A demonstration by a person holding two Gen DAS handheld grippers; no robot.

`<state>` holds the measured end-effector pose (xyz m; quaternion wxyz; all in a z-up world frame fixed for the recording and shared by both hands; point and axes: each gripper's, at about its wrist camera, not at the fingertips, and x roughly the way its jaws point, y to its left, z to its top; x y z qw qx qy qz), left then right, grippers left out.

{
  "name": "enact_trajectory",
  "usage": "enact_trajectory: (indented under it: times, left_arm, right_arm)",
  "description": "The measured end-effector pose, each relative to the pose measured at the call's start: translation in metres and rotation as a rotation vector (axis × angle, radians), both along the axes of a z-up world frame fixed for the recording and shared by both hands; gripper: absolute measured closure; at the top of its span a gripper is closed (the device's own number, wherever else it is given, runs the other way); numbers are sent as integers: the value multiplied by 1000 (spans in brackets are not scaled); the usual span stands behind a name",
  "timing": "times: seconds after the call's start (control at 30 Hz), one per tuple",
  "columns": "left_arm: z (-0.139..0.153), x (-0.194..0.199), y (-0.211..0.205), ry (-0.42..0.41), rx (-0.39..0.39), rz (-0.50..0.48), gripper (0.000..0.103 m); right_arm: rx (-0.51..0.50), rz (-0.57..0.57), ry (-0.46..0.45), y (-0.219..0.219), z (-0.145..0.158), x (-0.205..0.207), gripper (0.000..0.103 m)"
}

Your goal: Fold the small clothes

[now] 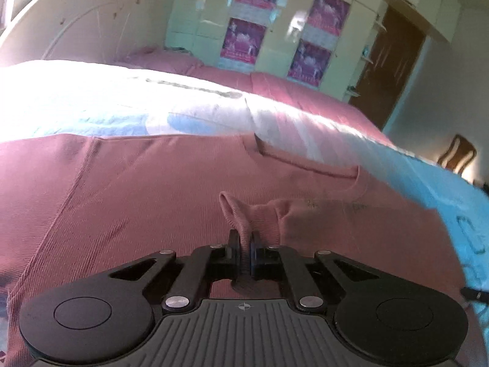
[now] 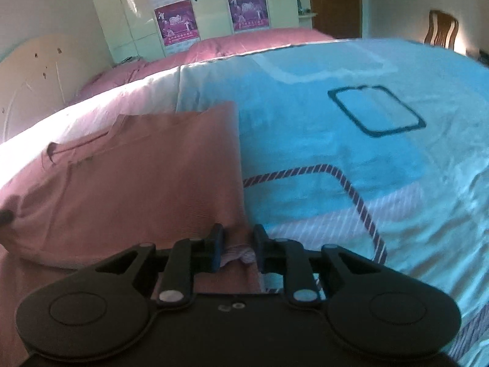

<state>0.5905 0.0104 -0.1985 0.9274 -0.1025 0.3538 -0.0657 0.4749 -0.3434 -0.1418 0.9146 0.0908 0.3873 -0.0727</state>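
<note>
A pink ribbed garment [image 1: 152, 198] lies spread on the bed and fills the lower left wrist view. My left gripper [image 1: 244, 244] is shut on a pinched ridge of its cloth, which stands up in a small loop just beyond the fingertips. In the right wrist view the same garment [image 2: 146, 177] lies on the left with its neckline at the far side and its straight right edge on the blue sheet. My right gripper [image 2: 237, 241] sits low at that edge's near corner. Its jaws stand a little apart, with the bunched hem lying between them.
The bed carries a blue and white patterned sheet [image 2: 336, 128] with a pink blanket [image 1: 305, 98] behind it. A cream headboard [image 1: 76, 24] and a wardrobe with pink posters [image 1: 259, 15] stand beyond. A brown door [image 1: 394, 67] and a wooden chair [image 2: 441, 30] are at the right.
</note>
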Motion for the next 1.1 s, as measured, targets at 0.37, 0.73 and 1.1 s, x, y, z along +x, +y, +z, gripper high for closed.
enact_trajectory:
  times: [0.37, 0.73, 1.1]
  left_arm:
    - [-5, 35, 10, 21, -16, 2, 48]
    - [2, 31, 4, -27, 63, -10, 68]
    - [11, 22, -71, -30, 123, -183, 51]
  right_arm:
    - [124, 13, -105, -44, 19, 84, 70]
    - [61, -41, -48, -62, 2, 125, 95]
    - [-61, 163, 26, -10, 1, 127, 87]
